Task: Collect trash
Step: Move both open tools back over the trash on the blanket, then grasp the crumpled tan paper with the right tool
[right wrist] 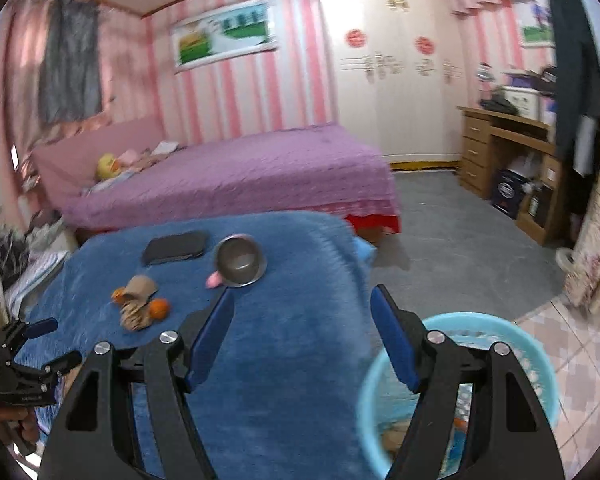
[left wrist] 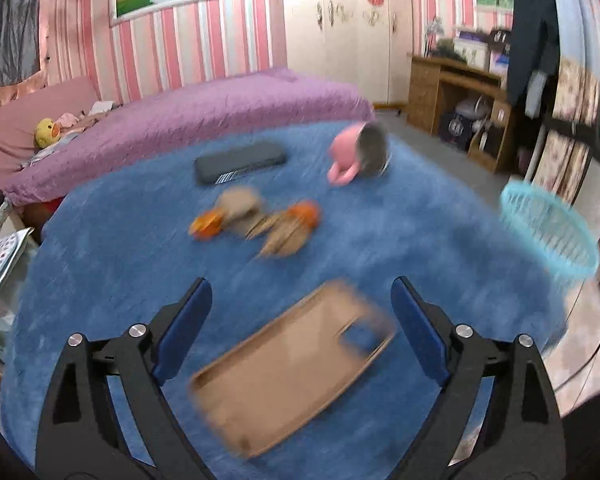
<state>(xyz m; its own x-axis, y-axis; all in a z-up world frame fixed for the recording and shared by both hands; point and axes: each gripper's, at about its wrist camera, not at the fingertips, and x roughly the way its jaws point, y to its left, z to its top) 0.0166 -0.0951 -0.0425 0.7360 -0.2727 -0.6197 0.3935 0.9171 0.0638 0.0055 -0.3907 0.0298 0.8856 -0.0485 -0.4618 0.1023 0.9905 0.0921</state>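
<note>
a blue-covered desk (left wrist: 140,240) carries the remaining trash: crumpled brown paper (left wrist: 256,220) with orange peel (left wrist: 206,226) lying beyond a tan phone case (left wrist: 288,376). the left gripper (left wrist: 302,320) hovers with jaws spread apart and empty, the phone case showing between them. the right gripper (right wrist: 302,340), also apart and empty, hangs over the desk's edge beside the blue basket (right wrist: 540,360), which already holds some scraps. risk: the left gripper could close on the phone case instead of the paper, since the case lies nearer.
</note>
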